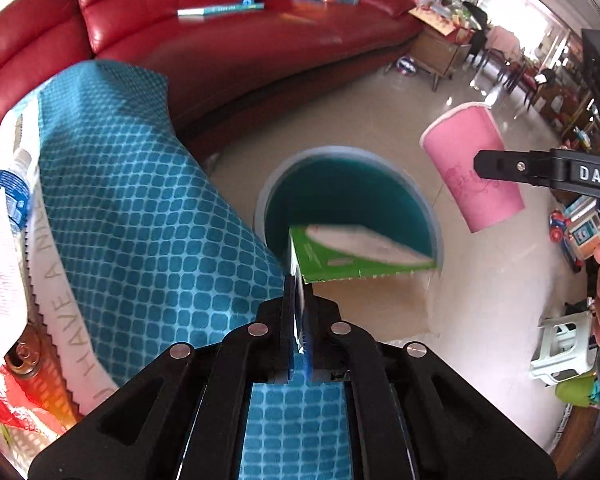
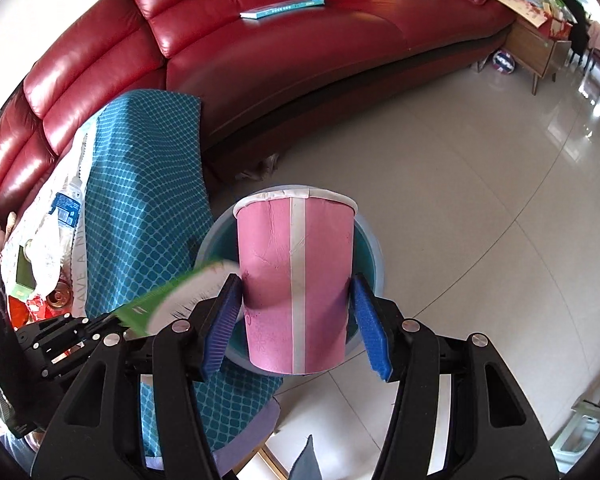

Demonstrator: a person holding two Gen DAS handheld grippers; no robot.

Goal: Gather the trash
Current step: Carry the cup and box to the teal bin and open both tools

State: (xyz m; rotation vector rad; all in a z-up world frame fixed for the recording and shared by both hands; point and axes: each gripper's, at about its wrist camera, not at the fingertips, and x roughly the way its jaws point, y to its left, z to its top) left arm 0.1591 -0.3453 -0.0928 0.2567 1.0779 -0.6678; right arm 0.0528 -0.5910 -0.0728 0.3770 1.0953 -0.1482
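My left gripper [image 1: 299,312] is shut on a flat green carton [image 1: 352,254] and holds it over the mouth of a round teal trash bin [image 1: 342,184] on the floor. My right gripper [image 2: 294,312] is shut on a pink paper cup [image 2: 296,280], upright, above the same bin [image 2: 374,256]. In the left wrist view the cup [image 1: 472,168] hangs to the right of the bin, gripped by a black finger [image 1: 512,166]. In the right wrist view the carton [image 2: 180,292] is blurred at the left, with the left gripper [image 2: 80,332] behind it.
A table with a blue patterned cloth [image 1: 140,208] stands left of the bin, holding a plastic bottle [image 1: 14,192], wrappers [image 1: 4,400] and a can [image 1: 22,354]. A red sofa [image 2: 300,40] runs behind. Toys [image 1: 576,232] and a stool [image 1: 560,344] sit on the floor at right.
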